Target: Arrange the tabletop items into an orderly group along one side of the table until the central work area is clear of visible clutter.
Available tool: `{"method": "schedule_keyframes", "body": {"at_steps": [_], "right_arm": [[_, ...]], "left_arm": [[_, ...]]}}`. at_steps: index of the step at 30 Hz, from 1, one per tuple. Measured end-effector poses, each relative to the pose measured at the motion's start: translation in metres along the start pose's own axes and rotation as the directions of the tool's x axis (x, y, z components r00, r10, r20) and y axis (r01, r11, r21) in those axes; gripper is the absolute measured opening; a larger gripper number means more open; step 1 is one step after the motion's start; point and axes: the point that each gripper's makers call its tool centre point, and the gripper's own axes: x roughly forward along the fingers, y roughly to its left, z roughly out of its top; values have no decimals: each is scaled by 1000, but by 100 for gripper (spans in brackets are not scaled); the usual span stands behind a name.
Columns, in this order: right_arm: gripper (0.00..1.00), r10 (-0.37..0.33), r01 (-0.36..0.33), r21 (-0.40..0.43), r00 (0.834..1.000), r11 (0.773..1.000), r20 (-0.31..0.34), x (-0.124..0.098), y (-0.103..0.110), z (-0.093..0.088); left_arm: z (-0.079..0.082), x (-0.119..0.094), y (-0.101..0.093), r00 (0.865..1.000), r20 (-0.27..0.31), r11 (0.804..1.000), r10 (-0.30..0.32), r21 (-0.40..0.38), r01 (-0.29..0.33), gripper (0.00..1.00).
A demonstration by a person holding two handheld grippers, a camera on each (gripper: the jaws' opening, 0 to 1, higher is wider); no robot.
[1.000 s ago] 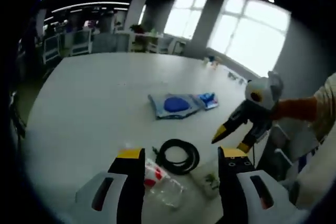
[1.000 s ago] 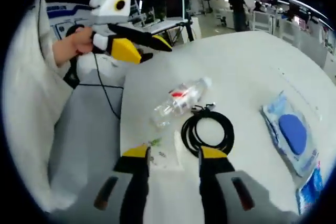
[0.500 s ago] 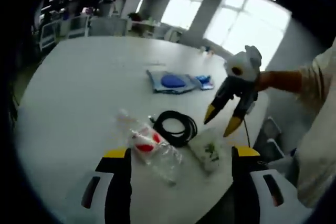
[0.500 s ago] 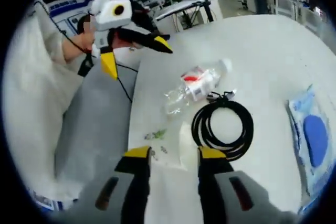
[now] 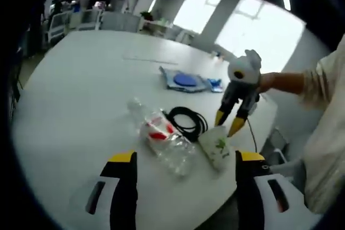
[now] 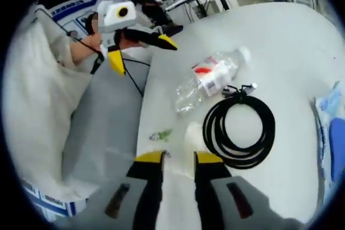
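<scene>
The right gripper (image 6: 175,157) reached low over the table edge, its jaws narrowly parted astride a white packet with green print (image 5: 215,146), apparently closing on it, though contact could not be judged. The left gripper (image 5: 183,157) hung released, jaws wide, at the bottom of its view, short of the clear plastic bottle (image 5: 161,141). In the right gripper view that one bottle (image 6: 213,76) lay on its side at upper centre, touching one coiled black cable (image 6: 240,130). One blue packaged pad (image 5: 186,81) lay beyond, with a smaller blue packet (image 5: 214,84) beside it. The packet looked light and limp, best pinched at an edge; the crinkled bottle probably slippery, best taken across its labelled waist; the cable floppy.
</scene>
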Motion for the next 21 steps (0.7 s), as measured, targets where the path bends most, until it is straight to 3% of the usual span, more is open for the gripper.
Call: {"method": "schedule_keyframes", "body": {"at_steps": [14, 21], "right_arm": [[9, 83, -84, -14, 996, 996, -24, 1, 17, -7], [2, 151, -151, 7, 988, 989, -24, -1, 39, -9]], "left_arm": [[-6, 0, 3, 1000, -2, 1000, 5, -17, -5, 67], [-7, 0, 3, 1000, -8, 1000, -1, -14, 1, 65]]}}
